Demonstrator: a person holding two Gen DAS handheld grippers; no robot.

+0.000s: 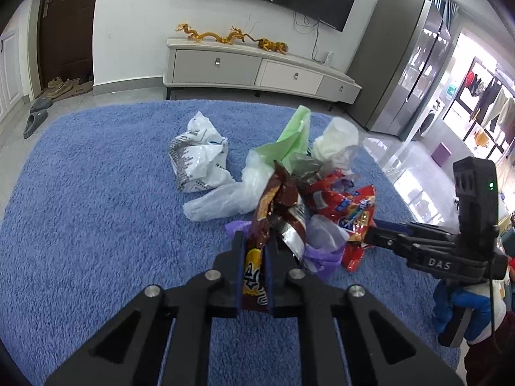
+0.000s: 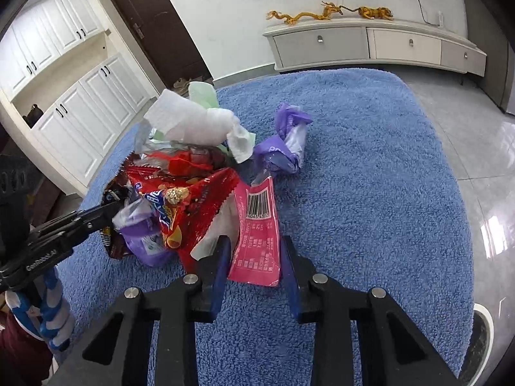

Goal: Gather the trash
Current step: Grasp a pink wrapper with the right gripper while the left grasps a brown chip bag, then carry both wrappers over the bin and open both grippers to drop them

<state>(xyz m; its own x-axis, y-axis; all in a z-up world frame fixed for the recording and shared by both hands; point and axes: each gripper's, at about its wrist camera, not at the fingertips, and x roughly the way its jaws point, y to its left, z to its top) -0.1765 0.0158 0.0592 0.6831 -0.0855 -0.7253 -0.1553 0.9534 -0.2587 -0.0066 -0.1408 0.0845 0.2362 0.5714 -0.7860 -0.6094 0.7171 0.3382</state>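
The left tongs [image 1: 254, 257] are clenched on a brown wrapper [image 1: 276, 206] in the trash pile [image 1: 322, 193] near the blue rug's [image 1: 96, 209] right edge. The right tongs [image 2: 254, 257] stand released around a pink wrapper [image 2: 257, 234] lying on the rug.

The left gripper [image 1: 254, 270] fills the lower centre of its own view, its fingers [image 1: 237, 273] drawn close together and clamped on the brown snack wrapper [image 1: 273, 206]. In the right wrist view it enters from the left edge, gripped by a blue-and-white gloved hand [image 2: 48, 308] at the lower left. The right gripper [image 2: 254, 267] sits at the lower centre of its view, its fingers [image 2: 220, 270] spread apart to either side of a pink wrapper [image 2: 257, 234], with gaps on both sides.
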